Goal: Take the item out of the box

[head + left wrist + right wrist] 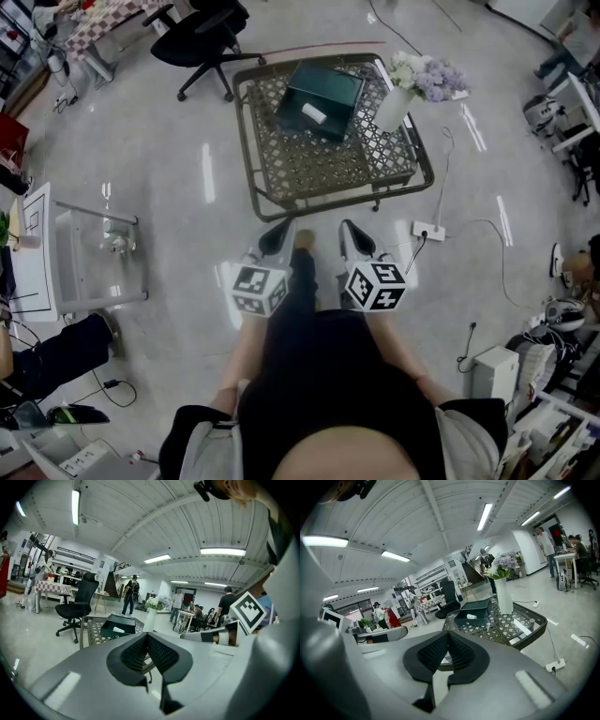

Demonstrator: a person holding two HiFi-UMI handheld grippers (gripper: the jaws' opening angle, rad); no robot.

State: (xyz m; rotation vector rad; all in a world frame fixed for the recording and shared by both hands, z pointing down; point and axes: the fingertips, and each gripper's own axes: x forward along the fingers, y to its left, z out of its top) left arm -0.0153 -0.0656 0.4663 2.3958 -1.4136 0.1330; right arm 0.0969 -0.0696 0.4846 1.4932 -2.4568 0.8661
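Note:
A dark green open box (pixel 319 98) sits on the far left part of a low wicker table (pixel 281 178), with a small white item (pixel 313 113) lying inside it. The box (pixel 118 626) and the item (pixel 118 629) also show ahead in the left gripper view, as do the box (pixel 472 611) and the item (pixel 471 616) in the right gripper view. My left gripper (pixel 275 239) and right gripper (pixel 356 241) hang side by side short of the table's near edge. Both are shut with nothing between the fingers, and both point toward the table.
A white vase of flowers (pixel 394 108) stands on the table to the right of the box. A black office chair (pixel 202 37) is beyond the table's left corner. A power strip (pixel 428 231) with cable lies on the floor at the right. A glass side table (pixel 98 258) stands at the left.

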